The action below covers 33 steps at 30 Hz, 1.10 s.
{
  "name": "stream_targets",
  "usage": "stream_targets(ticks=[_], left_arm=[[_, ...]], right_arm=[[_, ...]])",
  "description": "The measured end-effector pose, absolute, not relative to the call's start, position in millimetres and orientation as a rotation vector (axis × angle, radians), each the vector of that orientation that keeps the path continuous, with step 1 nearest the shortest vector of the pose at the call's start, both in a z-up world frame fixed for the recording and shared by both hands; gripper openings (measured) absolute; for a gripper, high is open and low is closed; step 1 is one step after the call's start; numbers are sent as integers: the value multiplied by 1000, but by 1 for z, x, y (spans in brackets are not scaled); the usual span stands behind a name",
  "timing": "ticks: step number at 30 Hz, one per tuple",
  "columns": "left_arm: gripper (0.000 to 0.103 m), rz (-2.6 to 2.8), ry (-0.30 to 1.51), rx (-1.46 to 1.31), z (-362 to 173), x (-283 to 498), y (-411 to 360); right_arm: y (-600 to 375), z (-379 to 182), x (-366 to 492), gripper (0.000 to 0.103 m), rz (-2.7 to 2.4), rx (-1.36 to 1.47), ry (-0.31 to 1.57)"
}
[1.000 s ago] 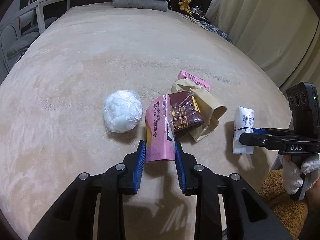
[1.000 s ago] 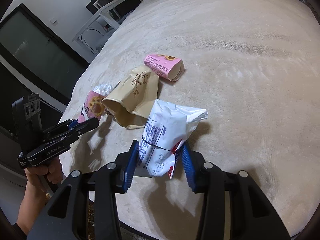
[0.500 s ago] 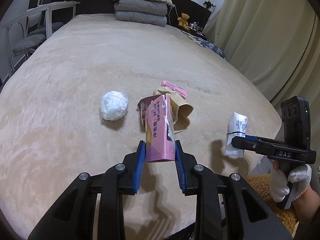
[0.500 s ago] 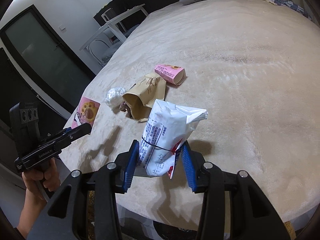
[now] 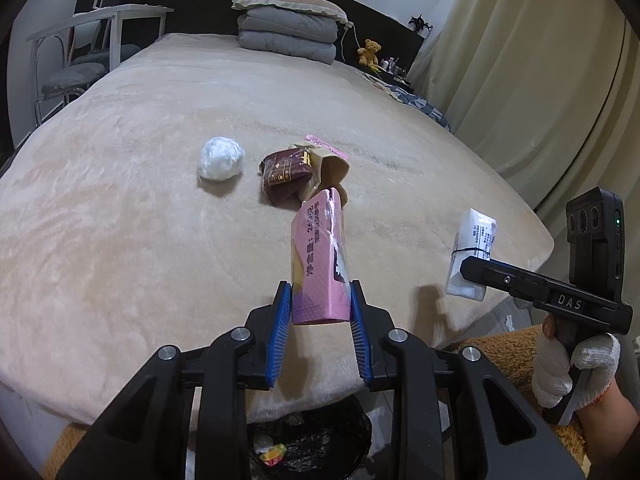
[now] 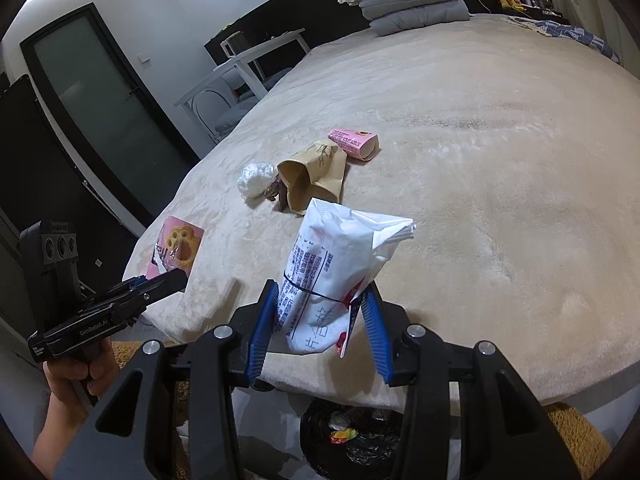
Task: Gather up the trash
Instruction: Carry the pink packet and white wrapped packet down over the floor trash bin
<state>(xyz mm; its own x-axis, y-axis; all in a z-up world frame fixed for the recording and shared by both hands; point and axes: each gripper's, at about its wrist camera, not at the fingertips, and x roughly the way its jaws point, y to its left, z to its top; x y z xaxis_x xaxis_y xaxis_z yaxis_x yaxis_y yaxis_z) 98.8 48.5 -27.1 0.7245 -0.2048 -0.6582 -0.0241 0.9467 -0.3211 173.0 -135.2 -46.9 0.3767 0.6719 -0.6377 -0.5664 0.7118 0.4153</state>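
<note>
Pink foil fills the middle of my left-wrist view: my left gripper (image 5: 320, 312) is clenched on a pink snack packet (image 5: 320, 260), its blue pads (image 5: 280, 332) pressed to either side, the packet standing up out of them toward 12 o'clock. My right gripper (image 6: 320, 320) is clamped the same way on a white plastic bag (image 6: 332, 272) with blue printed text and a thin band round its middle. From the left view that bag (image 5: 472, 256) shows at 3 o'clock, held out by my right gripper (image 5: 480, 276) in my gloved right hand (image 5: 568, 372).

Both grippers hang over the near edge of a bed covered in a beige fleece blanket (image 5: 120, 220). Below them, at 6 o'clock in each view, sits a black-lined trash bin (image 6: 360, 440) with a few scraps inside.

More litter lies on the blanket toward 12 o'clock: a crumpled white ball of plastic (image 5: 221, 158), a brown wrapper (image 5: 286, 170) just beside it, a tan paper bag (image 6: 316, 176) touching the brown wrapper, and a pink carton (image 6: 354, 144) beyond the paper bag. At the far end of the bed lie folded grey bedding and a pillow (image 5: 288, 28), with a teddy bear (image 5: 370, 50) nearby.
</note>
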Motion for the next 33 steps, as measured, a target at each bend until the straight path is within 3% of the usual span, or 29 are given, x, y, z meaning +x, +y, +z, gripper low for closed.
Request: stream_targets(ticks=[33], left_arm=[[27, -135, 810, -414, -72, -7, -18]], right_arm=[[-159, -85, 72, 44, 778, 178, 920]])
